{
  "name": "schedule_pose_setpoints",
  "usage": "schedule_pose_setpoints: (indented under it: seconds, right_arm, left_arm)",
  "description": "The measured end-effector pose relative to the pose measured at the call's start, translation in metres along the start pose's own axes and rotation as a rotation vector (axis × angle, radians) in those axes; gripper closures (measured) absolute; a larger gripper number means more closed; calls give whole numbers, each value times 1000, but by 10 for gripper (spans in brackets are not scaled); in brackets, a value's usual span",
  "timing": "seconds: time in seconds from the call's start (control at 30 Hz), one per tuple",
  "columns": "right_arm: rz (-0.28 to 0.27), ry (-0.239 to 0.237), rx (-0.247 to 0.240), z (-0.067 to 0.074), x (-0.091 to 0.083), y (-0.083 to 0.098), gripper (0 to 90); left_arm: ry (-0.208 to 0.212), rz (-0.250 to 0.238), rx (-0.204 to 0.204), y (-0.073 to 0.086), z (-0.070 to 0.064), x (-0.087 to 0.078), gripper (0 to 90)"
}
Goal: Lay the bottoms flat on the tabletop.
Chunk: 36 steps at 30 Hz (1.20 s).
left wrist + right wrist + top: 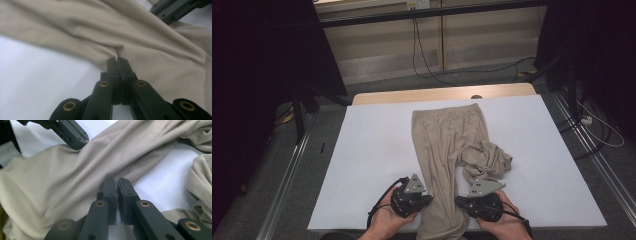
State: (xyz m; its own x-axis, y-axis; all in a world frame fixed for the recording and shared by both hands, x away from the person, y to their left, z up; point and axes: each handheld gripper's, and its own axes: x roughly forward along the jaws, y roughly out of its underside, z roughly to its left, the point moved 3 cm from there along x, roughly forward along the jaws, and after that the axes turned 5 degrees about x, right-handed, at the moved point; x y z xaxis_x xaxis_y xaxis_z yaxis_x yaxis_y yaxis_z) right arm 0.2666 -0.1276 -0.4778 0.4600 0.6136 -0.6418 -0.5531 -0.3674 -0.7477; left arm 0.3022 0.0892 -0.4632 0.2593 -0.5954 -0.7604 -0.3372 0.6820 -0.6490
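Beige trousers [447, 140] lie lengthwise on the white table [372, 150], waistband at the far end. One leg runs flat toward the front edge and hangs over it; the other is bunched in a heap [488, 161] on the right. My left gripper [429, 199] is shut on the flat leg's left edge, and the fabric [150, 50] puckers at its closed tips [117, 60]. My right gripper [458, 201] is shut on the same leg's right edge, pinching the cloth [62, 182] at its tips [115, 181]. The two grippers face each other across the leg.
A wooden strip [442, 94] edges the table's far side. Cables [427, 60] trail on the grey floor beyond, and metal rails [287, 175] run along both sides. Dark curtains stand at left and right. White table surface lies bare to either side of the trousers.
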Motion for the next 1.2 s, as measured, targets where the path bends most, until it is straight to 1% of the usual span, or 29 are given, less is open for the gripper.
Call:
schedule_pose_setpoints:
  seconds: [0.03,0.07,0.1,0.17,0.2,0.23,0.27,0.3,0.33,0.4,0.43,0.5,0.57,0.63,0.67,0.73,0.8,0.83,0.9,0.93,0.97,1.0,1.07,1.1,1.13,1.17,1.2]
  right_arm:
    - [-8,-8,8,0,0,-1,858]
    - [-12,-13,16,1,0,-2,858]
    - [-16,-18,20,1,0,-3,858]
    - [-12,-26,16,4,2,-4,865]
    - [-8,-30,15,5,3,-5,876]
    - [-1,-35,10,7,5,-5,879]
    - [1,-43,11,9,6,-5,883]
    - [1,-50,17,10,7,-5,884]
    - [1,-59,18,12,8,-6,886]
    - [4,-56,7,14,10,-7,889]
    - [5,-54,8,14,10,-7,888]
    - [6,-43,16,13,10,-5,889]
    - [12,-31,22,11,7,-2,888]
    - [14,-17,20,10,0,2,886]
    - [17,-14,21,9,-3,4,887]
    - [18,-5,33,7,-8,10,889]
    - [17,5,43,6,-14,14,871]
    - [25,5,50,5,-16,15,858]
    - [19,10,50,3,-21,17,844]
    - [7,16,45,2,-24,17,808]
    - [-9,26,38,-1,-28,15,769]
    - [-31,40,46,-5,-32,13,725]
    - [-74,75,57,-16,-41,8,638]
    - [-91,98,61,-23,-45,6,593]
    - [-106,121,60,-30,-49,5,524]
    - [-112,137,54,-37,-51,5,477]
    - [-109,154,56,-45,-52,4,432]
  left_arm:
    - [-3,9,-2,3,2,-5,899]
    - [-11,6,-24,6,4,-8,899]
    - [-11,16,-30,10,7,-13,899]
    - [-13,21,-63,17,10,-22,899]
    - [-6,23,-71,21,11,-26,899]
    - [-19,25,-78,24,11,-30,899]
    - [-19,35,-76,27,11,-32,899]
    - [-8,34,-90,32,11,-36,898]
    - [-7,23,-103,34,11,-37,898]
    - [-17,15,-125,35,13,-38,886]
    - [-12,19,-132,35,14,-37,870]
    - [-22,21,-131,34,16,-35,798]
    - [-15,8,-135,33,16,-32,773]
    - [-29,15,-117,32,15,-31,687]
    - [-30,9,-112,31,15,-29,662]
    - [-16,11,-105,29,14,-26,622]
    - [-39,15,-88,27,13,-23,548]
    - [-37,17,-80,27,13,-23,521]
    - [-37,-14,-83,26,13,-23,457]
    - [-43,-24,-81,26,14,-24,395]
    - [-56,-44,-82,26,15,-25,358]
    - [-53,-58,-90,26,17,-27,332]
    - [-69,-87,-105,26,22,-30,265]
    - [-71,-96,-107,26,24,-32,262]
    - [-79,-110,-113,26,26,-33,262]
    - [-75,-115,-127,27,28,-35,258]
    - [-80,-117,-133,27,31,-35,253]
